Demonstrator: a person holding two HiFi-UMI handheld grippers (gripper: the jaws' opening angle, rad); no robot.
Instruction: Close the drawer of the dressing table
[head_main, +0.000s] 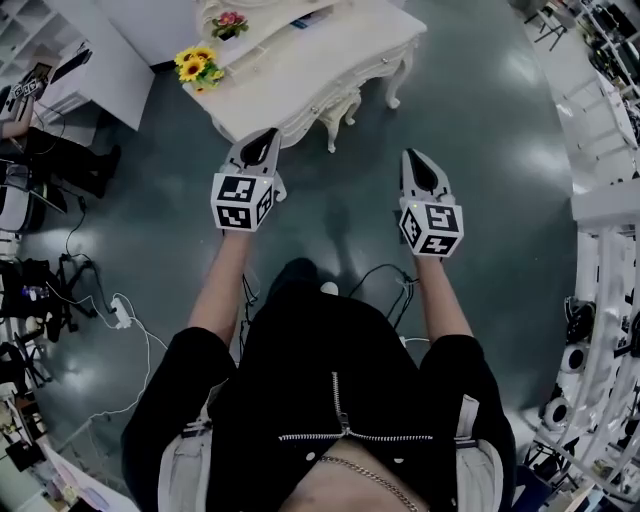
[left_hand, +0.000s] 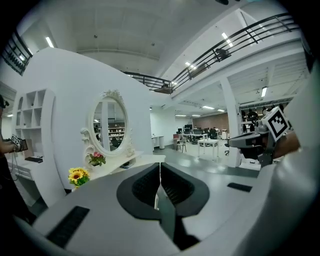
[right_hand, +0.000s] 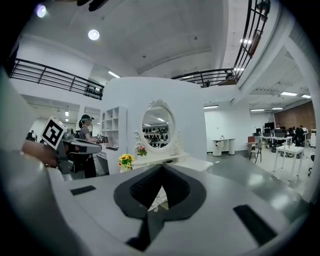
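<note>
The white dressing table (head_main: 330, 55) stands on the grey floor ahead of me, with an oval mirror (right_hand: 157, 127) on top. From here I cannot tell how far its drawer stands out. My left gripper (head_main: 262, 140) is held level a short way in front of the table's near edge, shut, with nothing between its jaws. My right gripper (head_main: 418, 160) hangs beside it to the right, over bare floor, also shut and empty. In the left gripper view the left gripper (left_hand: 160, 166) points past the table (left_hand: 135, 162). In the right gripper view the right gripper (right_hand: 161, 168) points at the table (right_hand: 165, 161).
Sunflowers (head_main: 197, 66) and a pink bouquet (head_main: 230, 22) sit on the tabletop. Cables and a power strip (head_main: 120, 312) lie on the floor at the left. A person (right_hand: 86, 135) stands at a desk (head_main: 70, 80) at the left. White racks (head_main: 600, 220) line the right.
</note>
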